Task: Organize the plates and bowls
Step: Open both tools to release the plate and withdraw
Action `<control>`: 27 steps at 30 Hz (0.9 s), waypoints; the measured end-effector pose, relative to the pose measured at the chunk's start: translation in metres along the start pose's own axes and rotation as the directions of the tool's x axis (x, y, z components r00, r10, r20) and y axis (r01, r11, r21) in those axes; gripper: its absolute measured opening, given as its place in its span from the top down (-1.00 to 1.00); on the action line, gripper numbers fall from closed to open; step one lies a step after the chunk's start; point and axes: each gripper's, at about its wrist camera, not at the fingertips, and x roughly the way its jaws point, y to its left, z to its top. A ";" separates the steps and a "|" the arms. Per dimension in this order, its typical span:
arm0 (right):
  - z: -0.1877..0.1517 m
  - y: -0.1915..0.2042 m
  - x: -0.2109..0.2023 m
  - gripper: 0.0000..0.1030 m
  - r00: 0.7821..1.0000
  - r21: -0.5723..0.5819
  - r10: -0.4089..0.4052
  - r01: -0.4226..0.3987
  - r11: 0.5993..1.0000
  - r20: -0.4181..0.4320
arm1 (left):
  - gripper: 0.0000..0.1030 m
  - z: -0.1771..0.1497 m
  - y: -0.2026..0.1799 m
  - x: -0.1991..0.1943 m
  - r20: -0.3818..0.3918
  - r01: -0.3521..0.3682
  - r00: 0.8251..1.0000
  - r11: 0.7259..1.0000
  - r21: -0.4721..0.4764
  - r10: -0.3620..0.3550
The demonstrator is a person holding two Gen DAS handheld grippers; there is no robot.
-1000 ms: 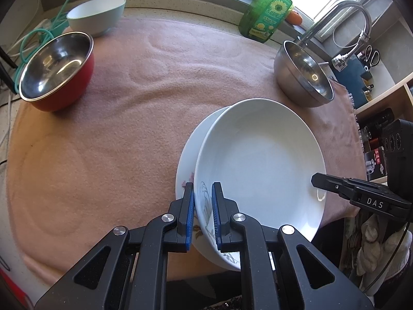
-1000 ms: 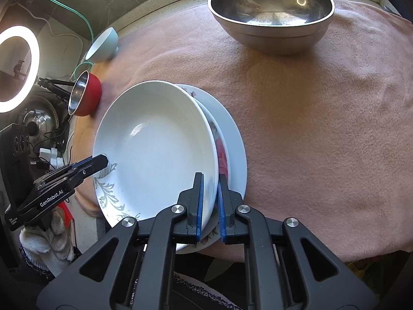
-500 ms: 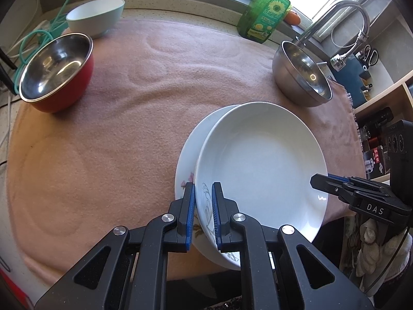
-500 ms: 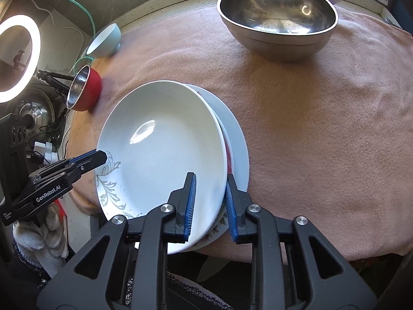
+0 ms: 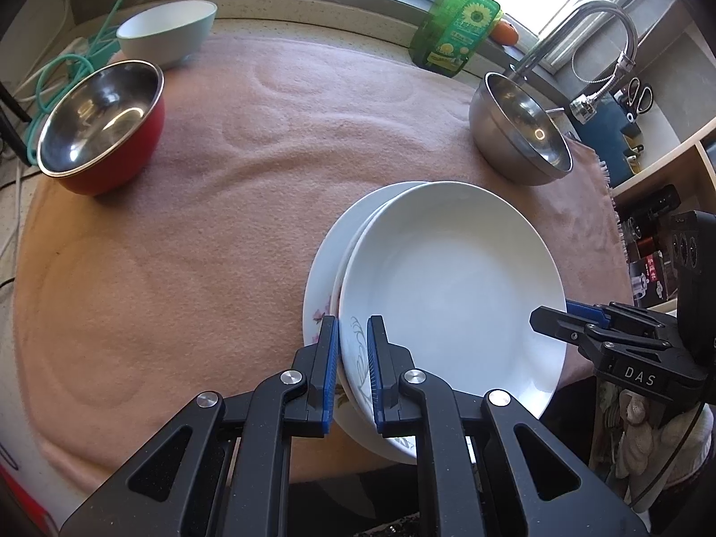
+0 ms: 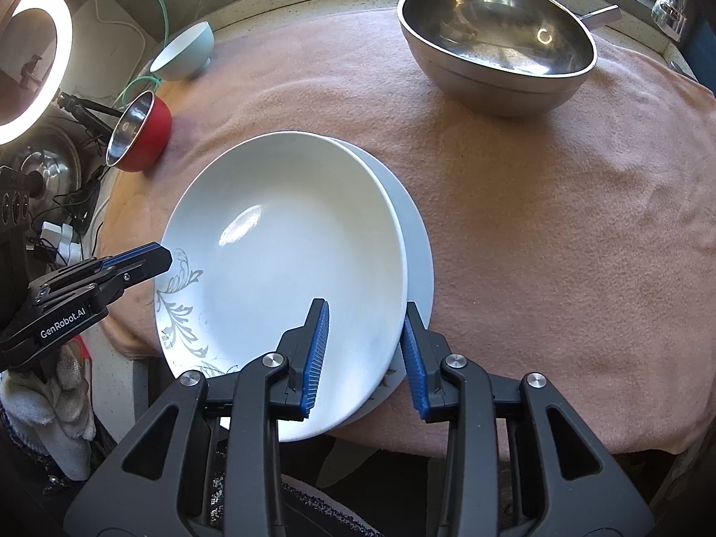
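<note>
The white plate (image 5: 452, 286), lower centre, is clamped at its rim by the left tool (image 5: 351, 364); the right tool (image 6: 364, 351) has just been opening, pads clear of that rim.

Green detergent bottle (image 5: 461, 22), curved faucet (image 5: 590, 22), scissors (image 5: 640, 94), lit ring light (image 6: 33, 67), pink cloth (image 5: 223, 223).

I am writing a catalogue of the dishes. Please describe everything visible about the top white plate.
The top white plate is round, glossy, ceramic-looking and empty, with a grey leaf pattern near one rim. It lies slightly offset on a second plate on the pink cloth. The left gripper is shut on its patterned rim; the right gripper has just been opening, its jaws astride the opposite rim.
</note>
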 end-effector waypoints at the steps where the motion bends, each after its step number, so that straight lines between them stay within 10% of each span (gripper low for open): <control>1: 0.000 0.001 0.000 0.33 1.000 -0.005 -0.004 0.004 1.000 -0.001 | 0.79 0.000 0.000 0.000 0.000 0.000 1.000 1.000 -0.002 0.000; 27: 0.017 -0.021 -0.025 -0.02 0.995 0.063 0.019 -0.025 0.998 0.095 | 0.61 0.020 0.006 -0.014 0.045 0.018 0.999 0.999 -0.040 -0.016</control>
